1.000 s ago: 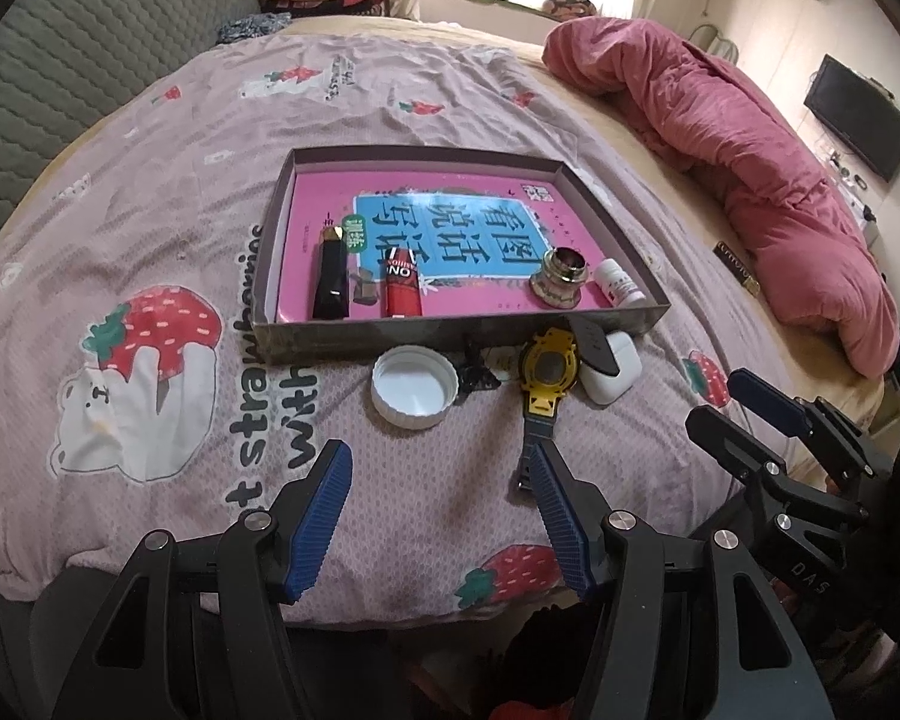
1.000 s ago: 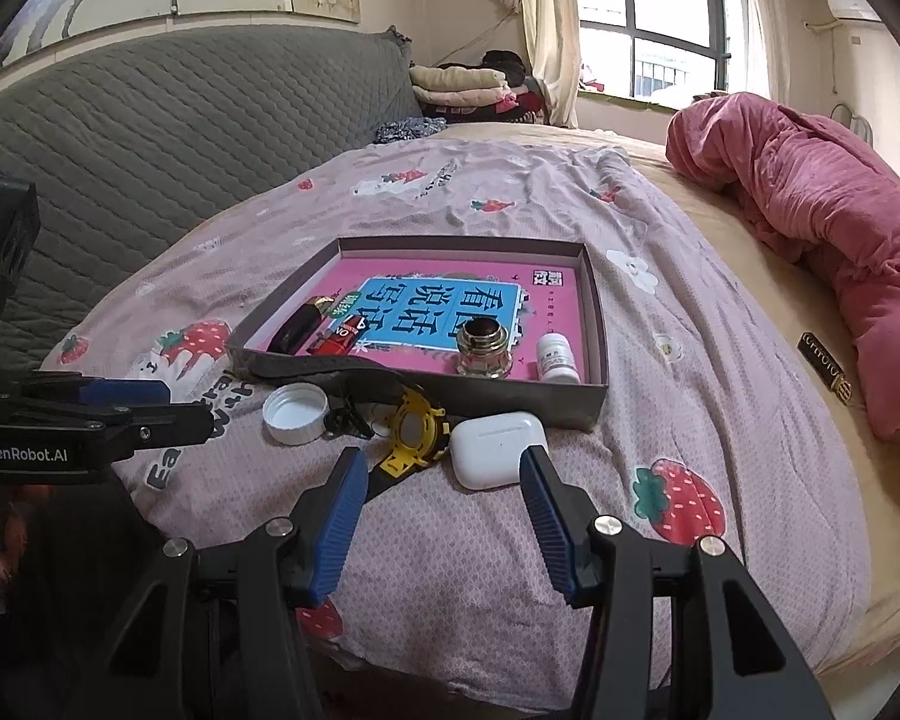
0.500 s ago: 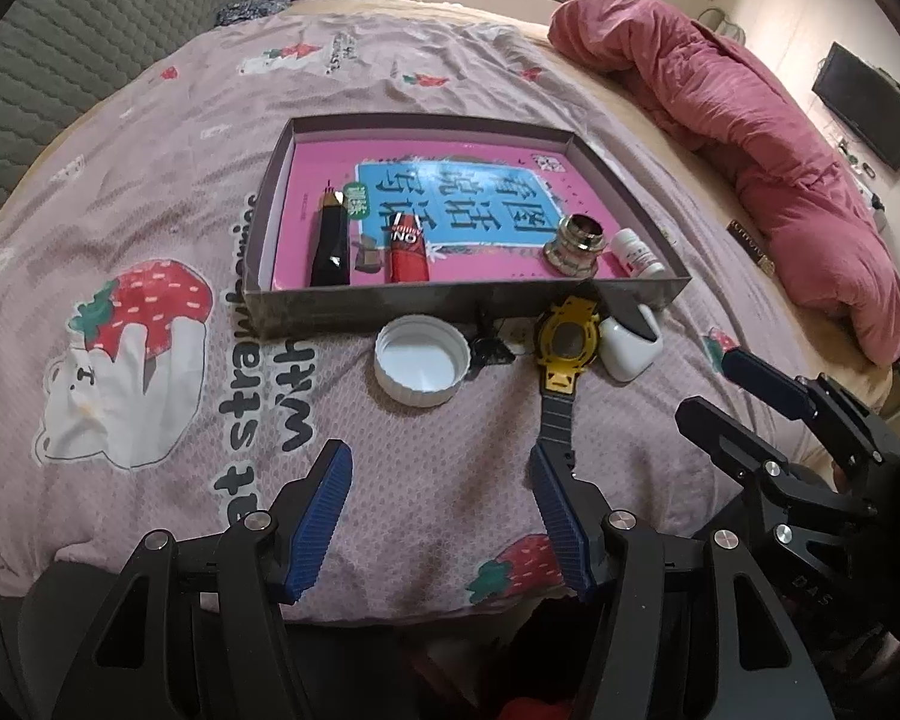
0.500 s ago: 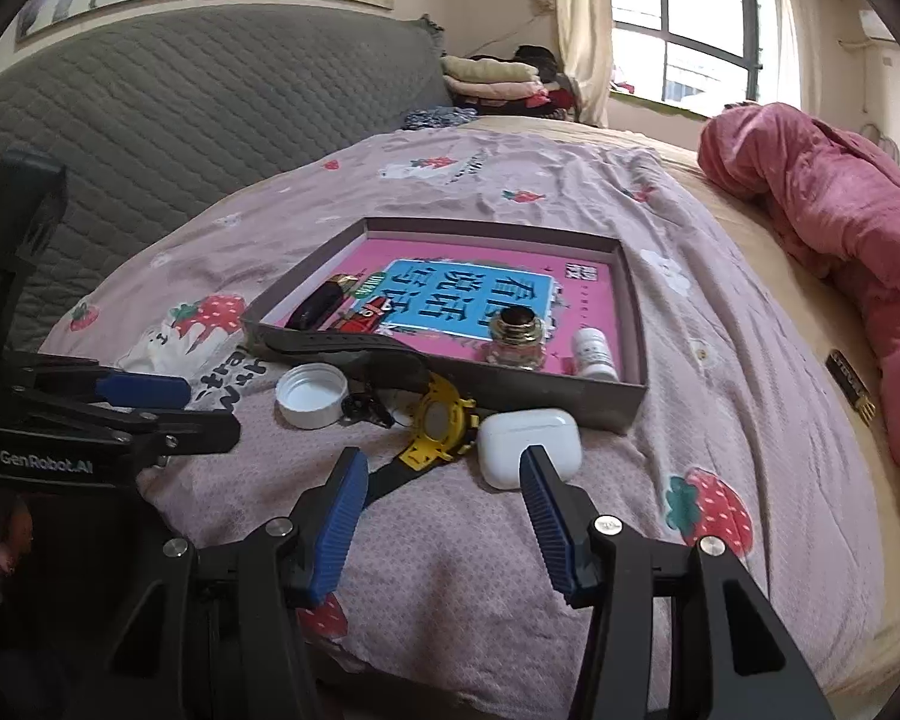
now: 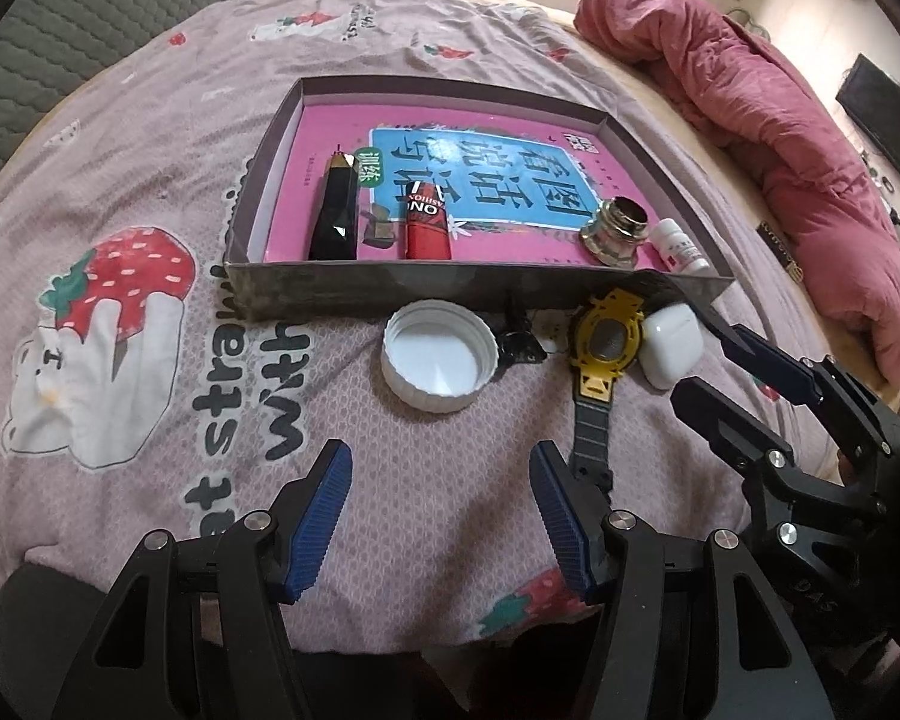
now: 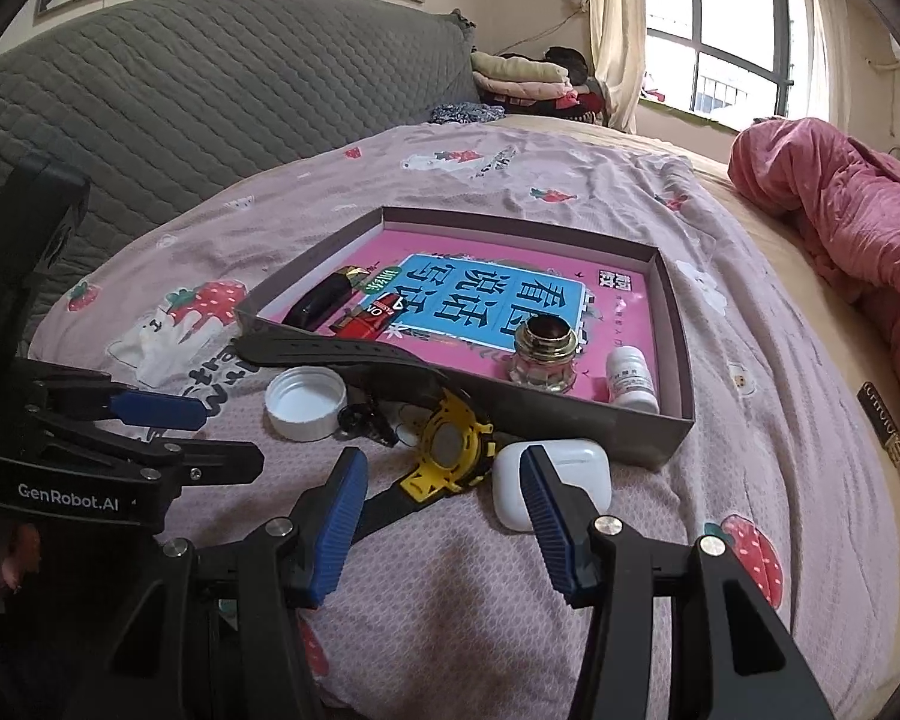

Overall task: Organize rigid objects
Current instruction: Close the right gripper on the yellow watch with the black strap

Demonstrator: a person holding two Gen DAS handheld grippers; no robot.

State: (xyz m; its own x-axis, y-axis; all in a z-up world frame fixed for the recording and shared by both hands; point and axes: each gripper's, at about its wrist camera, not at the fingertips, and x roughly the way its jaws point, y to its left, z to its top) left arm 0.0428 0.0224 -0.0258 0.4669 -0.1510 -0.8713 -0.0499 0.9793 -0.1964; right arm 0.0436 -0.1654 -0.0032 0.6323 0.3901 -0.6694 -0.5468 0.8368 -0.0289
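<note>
A grey box (image 5: pixel 450 291) (image 6: pixel 672 330) on the bed holds a pink book (image 5: pixel 342 120), a black lipstick (image 5: pixel 333 216), a red lighter (image 5: pixel 429 225), a glass jar (image 5: pixel 615 234) (image 6: pixel 543 354) and a small white bottle (image 5: pixel 681 246). In front of it lie a white cap (image 5: pixel 435 363) (image 6: pixel 303 402), a small black clip (image 5: pixel 519 345), a yellow watch (image 5: pixel 606 345) (image 6: pixel 453 450) and a white earbud case (image 5: pixel 672 345) (image 6: pixel 576 465). My left gripper (image 5: pixel 441 501) is open, just short of the cap and watch strap. My right gripper (image 6: pixel 444 501) is open over the watch and case.
A pink quilt (image 5: pixel 780 120) (image 6: pixel 858 222) lies bunched at the right side of the bed. A grey padded headboard (image 6: pixel 210 96) stands behind. Folded clothes (image 6: pixel 528 78) sit by the window. A small dark object (image 6: pixel 879 420) lies on the sheet at right.
Both grippers have moved forward and lower toward the objects in front of the box. The right gripper now reaches the watch and earbud case. Both stay open.
</note>
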